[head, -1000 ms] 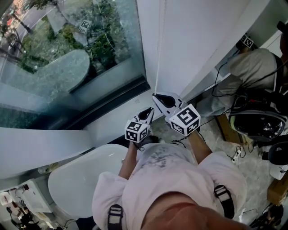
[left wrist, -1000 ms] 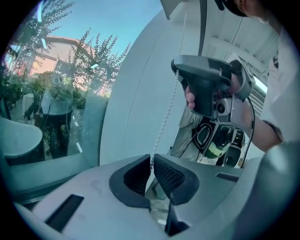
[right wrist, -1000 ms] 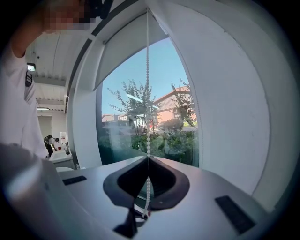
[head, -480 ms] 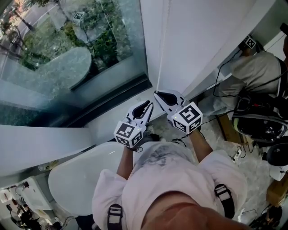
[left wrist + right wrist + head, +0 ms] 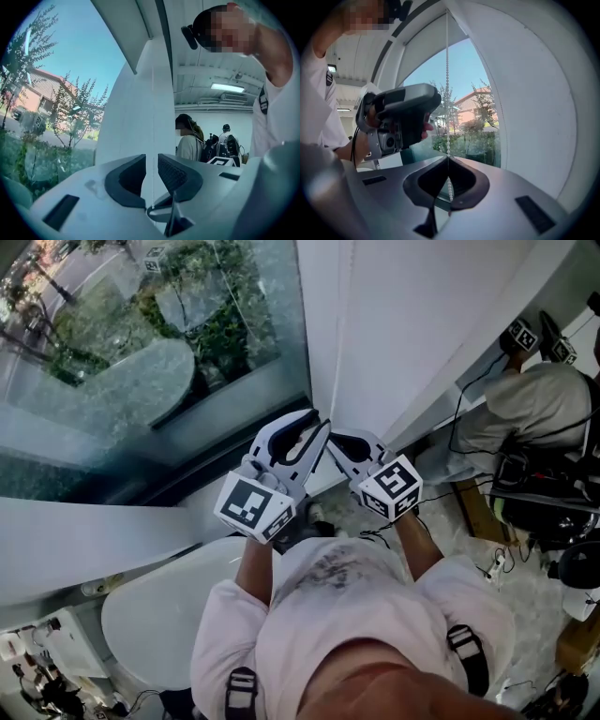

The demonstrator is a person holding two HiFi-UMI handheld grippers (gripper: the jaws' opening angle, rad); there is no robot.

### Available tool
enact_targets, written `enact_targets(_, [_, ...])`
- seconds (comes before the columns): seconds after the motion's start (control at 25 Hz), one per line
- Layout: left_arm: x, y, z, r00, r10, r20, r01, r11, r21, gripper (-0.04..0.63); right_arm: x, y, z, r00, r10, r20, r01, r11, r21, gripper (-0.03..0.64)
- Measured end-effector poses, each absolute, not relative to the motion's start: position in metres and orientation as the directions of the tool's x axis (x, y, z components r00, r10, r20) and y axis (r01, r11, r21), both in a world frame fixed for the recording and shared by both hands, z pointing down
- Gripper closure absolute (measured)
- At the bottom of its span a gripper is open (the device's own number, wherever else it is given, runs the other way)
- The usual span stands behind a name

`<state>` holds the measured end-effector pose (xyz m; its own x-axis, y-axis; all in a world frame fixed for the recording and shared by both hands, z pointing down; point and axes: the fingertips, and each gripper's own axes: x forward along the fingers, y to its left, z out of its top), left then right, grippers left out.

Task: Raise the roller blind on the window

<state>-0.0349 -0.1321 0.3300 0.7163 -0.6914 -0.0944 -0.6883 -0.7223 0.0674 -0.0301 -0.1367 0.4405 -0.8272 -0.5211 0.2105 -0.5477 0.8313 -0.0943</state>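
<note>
Since a second ago the left gripper (image 5: 314, 426) has been lifted from lower down to just beside the right gripper (image 5: 334, 440). Its jaws are held apart, with the bead chain (image 5: 447, 93) running between them but not yet pinched. The right gripper is pressed shut on that chain, next to the window glass (image 5: 141, 343). The roller blind (image 5: 426, 47) is judged to cover only the upper glass; a hand-over-hand pull seems under way, with more raising probably left. No writing can be read; only square markers are seen.
</note>
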Motion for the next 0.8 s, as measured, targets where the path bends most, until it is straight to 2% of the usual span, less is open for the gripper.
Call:
enact_targets(0.4, [-0.019,-0.143,0.249,0.746,-0.63,-0.216,-0.649,-0.76,-0.025,0.528,-0.032,-0.131,0.436,-0.823,-0.527,0.213,-0.552,0.831,-0.076,0.555])
enact_targets(0.56, [-0.012,-0.15,0.238,0.761,-0.613,-0.214,-0.633,-0.773,-0.037,0.529,-0.033,-0.131,0.438,-0.823,-0.526,0.212,-0.55,0.832,-0.073,0.555])
enact_targets(0.64, [-0.009,-0.151,0.236,0.767,-0.61,-0.2,-0.629,-0.776,-0.044,0.568,-0.034,-0.131,0.437,-0.824,-0.525,0.211,-0.549,0.832,-0.073,0.555])
enact_targets(0.8, [-0.01,-0.151,0.237,0.756,-0.627,-0.187,-0.644,-0.764,-0.041,0.578,-0.034,-0.131,0.438,-0.824,-0.526,0.211,-0.551,0.831,-0.076,0.555])
